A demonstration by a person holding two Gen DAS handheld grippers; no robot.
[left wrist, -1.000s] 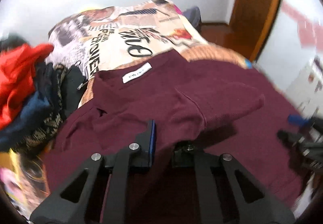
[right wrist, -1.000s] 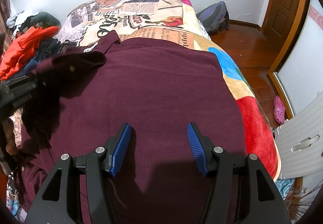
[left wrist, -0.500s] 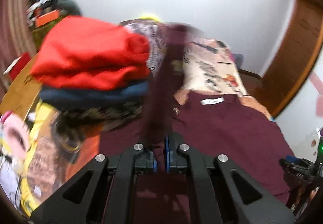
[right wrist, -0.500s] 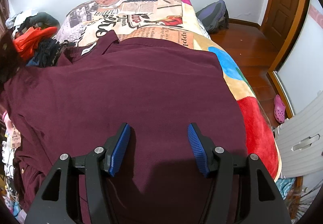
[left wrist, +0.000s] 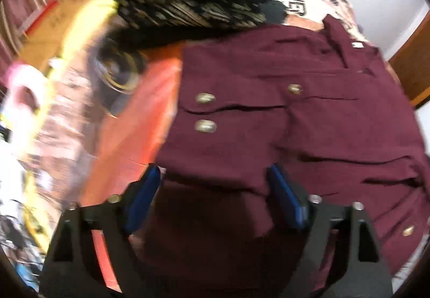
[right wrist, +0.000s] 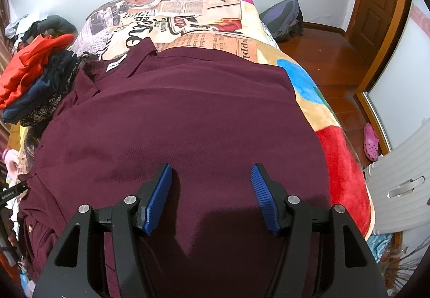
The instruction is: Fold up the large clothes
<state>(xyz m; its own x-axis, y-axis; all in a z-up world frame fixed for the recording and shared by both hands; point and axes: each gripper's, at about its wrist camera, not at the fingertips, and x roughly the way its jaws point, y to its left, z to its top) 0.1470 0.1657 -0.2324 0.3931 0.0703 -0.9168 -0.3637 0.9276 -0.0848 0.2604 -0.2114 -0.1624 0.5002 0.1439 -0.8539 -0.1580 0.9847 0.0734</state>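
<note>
Looking down my left gripper (left wrist: 213, 192), whose jaws have just been opening and now stand wide and empty, I see the buttoned side edge of the dark maroon cloth shirt (left wrist: 309, 120) spread on the bed, running ahead toward the collar, nearer this hand than my half-open, empty right gripper (right wrist: 212, 197).

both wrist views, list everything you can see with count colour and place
shirt: one, maroon, spread flat on the bed
blanket: one, newsprint pattern with red and blue patches, under the shirt
clothes pile: one stack, red, navy, patterned, beside the collar
backpack: one, grey-purple, on the floor by the wall
clog: one, pink, on the floor
left hand-held gripper: jaws just opened, over the shirt cuff
right hand-held gripper: open, above the shirt
</note>
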